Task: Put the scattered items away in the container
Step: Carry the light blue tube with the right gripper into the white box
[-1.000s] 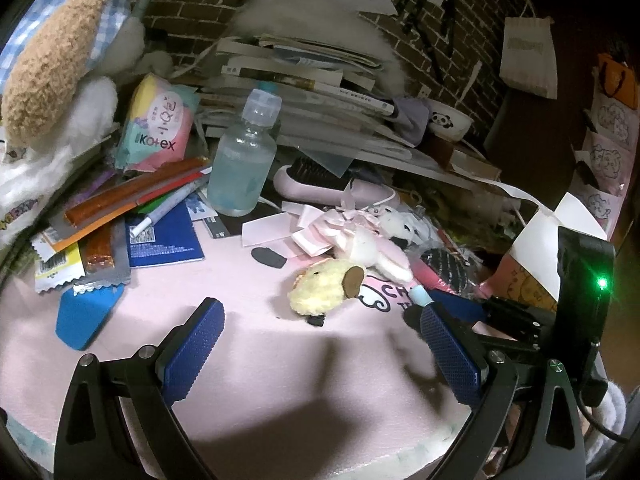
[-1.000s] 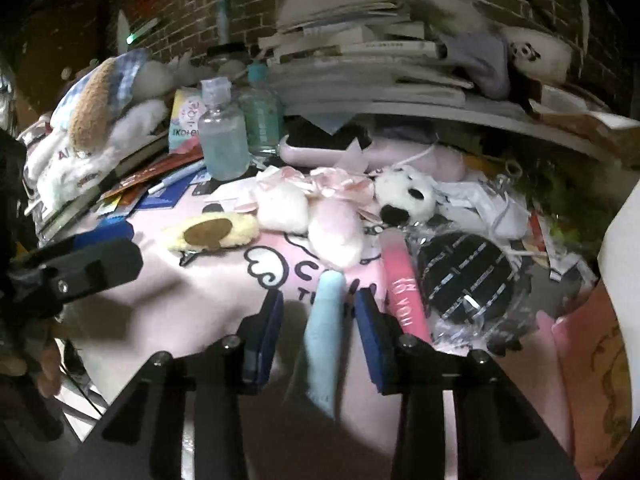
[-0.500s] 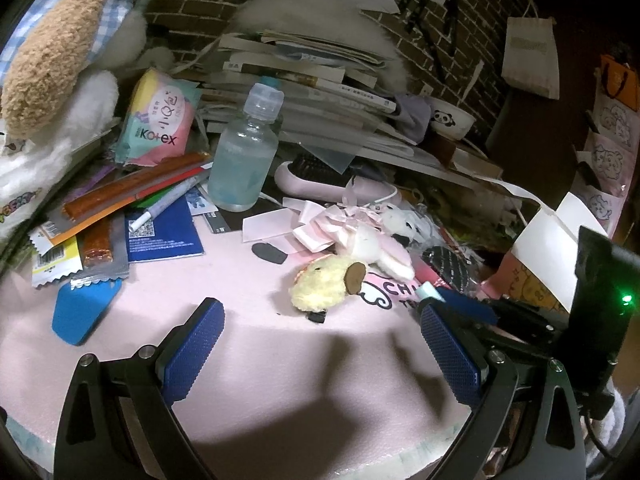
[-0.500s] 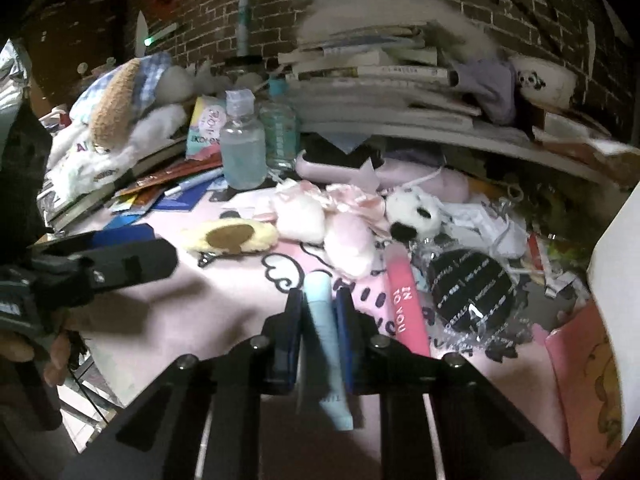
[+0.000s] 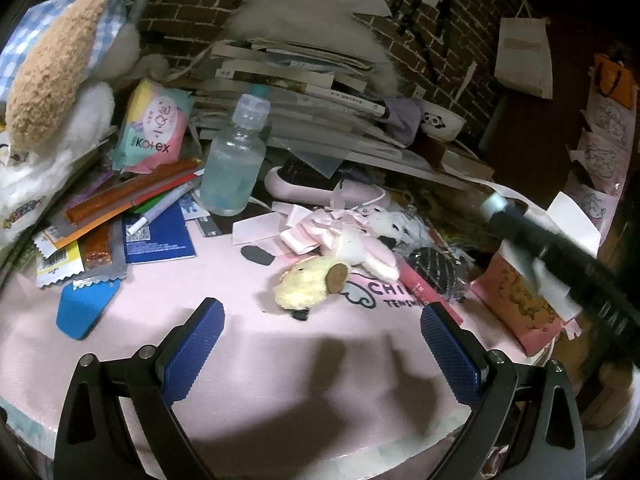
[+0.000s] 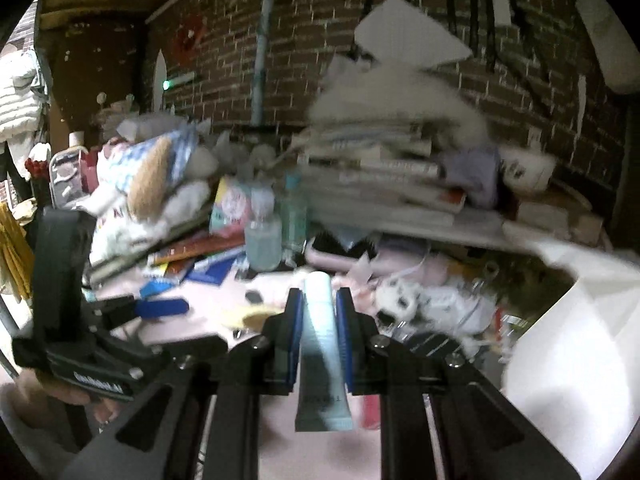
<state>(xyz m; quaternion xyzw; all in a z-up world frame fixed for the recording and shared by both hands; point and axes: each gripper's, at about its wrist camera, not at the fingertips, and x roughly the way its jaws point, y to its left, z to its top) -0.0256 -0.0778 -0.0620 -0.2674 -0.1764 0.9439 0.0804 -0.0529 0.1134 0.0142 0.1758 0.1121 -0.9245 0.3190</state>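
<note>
Right gripper [image 6: 318, 316] clamping pale blue tube [image 6: 322, 344] between jaws, carrying it above bench [image 5: 280, 360]. Left gripper [image 5: 320, 344] hovering, jaws wide, gripping nothing. Yellow plush [image 5: 310, 282], bottle [image 5: 234, 168] lying ahead of left jaws, waiting. Container not clearly showing.

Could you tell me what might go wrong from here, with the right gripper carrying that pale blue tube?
The right gripper is shut on the pale blue tube near its cap end, with the long tail hanging free; it could pivot or slip during transport. The blurred view suggests fast motion, so the tube might clip the white container rim.
</note>
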